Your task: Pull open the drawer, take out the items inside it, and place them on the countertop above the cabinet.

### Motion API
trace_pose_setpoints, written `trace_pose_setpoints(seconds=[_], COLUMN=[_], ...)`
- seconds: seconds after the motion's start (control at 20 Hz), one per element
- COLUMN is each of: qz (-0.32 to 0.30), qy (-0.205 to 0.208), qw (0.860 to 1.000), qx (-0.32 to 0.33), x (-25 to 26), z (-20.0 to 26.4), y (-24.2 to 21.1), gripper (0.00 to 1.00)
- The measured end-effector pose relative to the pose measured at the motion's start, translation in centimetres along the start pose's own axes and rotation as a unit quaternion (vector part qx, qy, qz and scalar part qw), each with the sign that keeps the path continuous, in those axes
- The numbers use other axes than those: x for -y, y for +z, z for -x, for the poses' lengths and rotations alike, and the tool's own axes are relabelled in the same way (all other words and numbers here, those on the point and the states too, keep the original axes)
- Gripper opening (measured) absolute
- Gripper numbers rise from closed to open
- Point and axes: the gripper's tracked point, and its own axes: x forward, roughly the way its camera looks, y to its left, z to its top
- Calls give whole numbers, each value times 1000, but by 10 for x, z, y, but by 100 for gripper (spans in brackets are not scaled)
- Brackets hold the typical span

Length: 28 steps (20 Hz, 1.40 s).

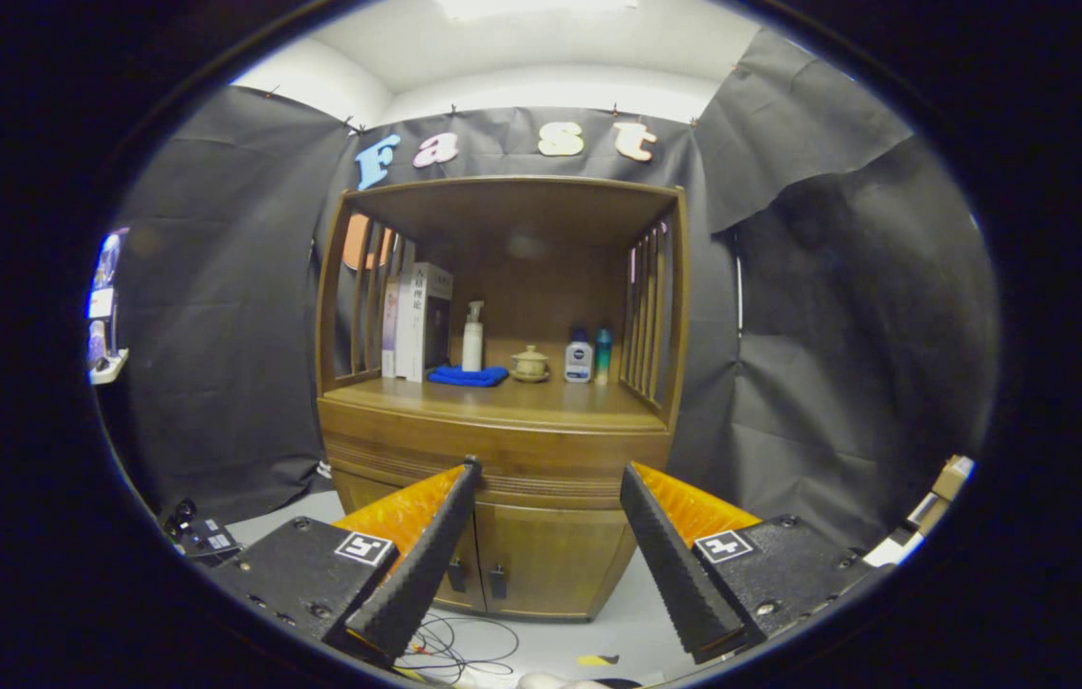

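A wooden cabinet (502, 450) stands some way ahead of me against the booth wall. Its drawer front (541, 459) is a ribbed band under the countertop (493, 397) and it is shut, so whatever is inside is hidden. My gripper (550, 469) is open, with nothing between its fingers; the drawer front shows in the gap between the tips, still at a distance. Below the drawer are two shut doors (541, 560) with small dark handles.
On the countertop, under a slatted hutch, stand some books (421, 321), a white pump bottle (473, 337) on a blue cloth (469, 376), a small lidded pot (530, 364) and two small bottles (588, 357). Cables (459, 651) lie on the floor before the cabinet.
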Motion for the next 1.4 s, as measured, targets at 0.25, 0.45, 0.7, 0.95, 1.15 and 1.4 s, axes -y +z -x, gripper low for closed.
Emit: trace_pose_setpoints(seconds=[0.25, 0.45, 0.7, 0.95, 1.15, 1.4], qz=[2, -13, -14, -10, -10, -5], qy=[11, 24, 12, -6, -8, -12], qw=[1000, 1000, 999, 997, 996, 996], qx=[23, 3, -43, -78, -94, -92], x=[-35, -72, -90, -89, -96, -101], z=[-52, -109, -176, -216, -237, -251], y=[22, 3, -51, -95, -115, -117], gripper=[100, 100, 100, 97, 85, 64])
